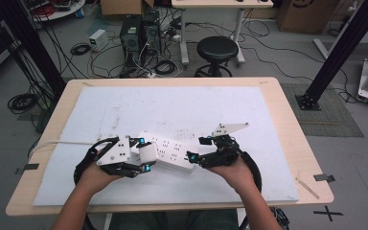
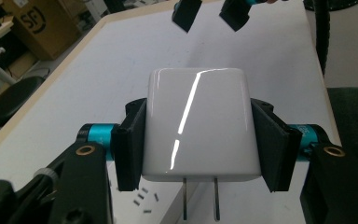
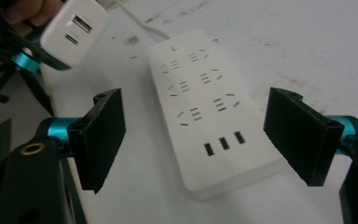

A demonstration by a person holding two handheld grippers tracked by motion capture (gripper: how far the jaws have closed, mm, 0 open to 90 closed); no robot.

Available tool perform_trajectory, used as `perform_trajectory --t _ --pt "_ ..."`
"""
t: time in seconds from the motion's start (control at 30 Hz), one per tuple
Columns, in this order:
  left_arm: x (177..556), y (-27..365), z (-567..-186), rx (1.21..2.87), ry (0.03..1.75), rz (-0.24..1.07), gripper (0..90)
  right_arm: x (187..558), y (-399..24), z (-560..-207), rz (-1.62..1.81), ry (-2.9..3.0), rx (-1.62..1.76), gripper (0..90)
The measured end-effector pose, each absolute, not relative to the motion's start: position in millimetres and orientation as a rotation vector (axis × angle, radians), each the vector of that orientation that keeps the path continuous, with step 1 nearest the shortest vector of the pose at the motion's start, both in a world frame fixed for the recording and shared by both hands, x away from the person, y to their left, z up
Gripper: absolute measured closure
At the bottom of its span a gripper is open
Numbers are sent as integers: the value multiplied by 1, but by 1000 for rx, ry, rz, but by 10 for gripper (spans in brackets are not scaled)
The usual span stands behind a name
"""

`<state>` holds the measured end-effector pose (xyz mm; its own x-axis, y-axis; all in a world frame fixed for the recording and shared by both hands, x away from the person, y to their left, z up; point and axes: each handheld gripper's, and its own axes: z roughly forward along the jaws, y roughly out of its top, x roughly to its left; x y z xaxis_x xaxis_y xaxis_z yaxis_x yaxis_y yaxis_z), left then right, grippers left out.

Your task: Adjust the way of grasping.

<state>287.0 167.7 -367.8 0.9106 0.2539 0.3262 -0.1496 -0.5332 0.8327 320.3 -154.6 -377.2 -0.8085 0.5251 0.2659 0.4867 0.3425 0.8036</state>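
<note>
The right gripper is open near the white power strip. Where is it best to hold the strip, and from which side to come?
Probably across the narrow width of the power strip, at the near end by the three USB slots. The right gripper already straddles this end, and the long sides are flat and parallel, so the pads could seat well. Come from above, clear of the sockets. The left gripper holds the charger.

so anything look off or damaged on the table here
Nothing looks damaged. The white charger sits square in the left gripper, prongs straight; the power strip lies flat and intact. Only faint smudges mark the white mat.
</note>
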Motion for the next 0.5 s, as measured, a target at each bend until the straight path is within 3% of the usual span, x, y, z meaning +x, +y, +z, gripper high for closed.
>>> perform_trajectory --t 0.5 --pt "275 142 -383 2064 -33 646 424 322 -133 -389 1711 2624 1042 212"
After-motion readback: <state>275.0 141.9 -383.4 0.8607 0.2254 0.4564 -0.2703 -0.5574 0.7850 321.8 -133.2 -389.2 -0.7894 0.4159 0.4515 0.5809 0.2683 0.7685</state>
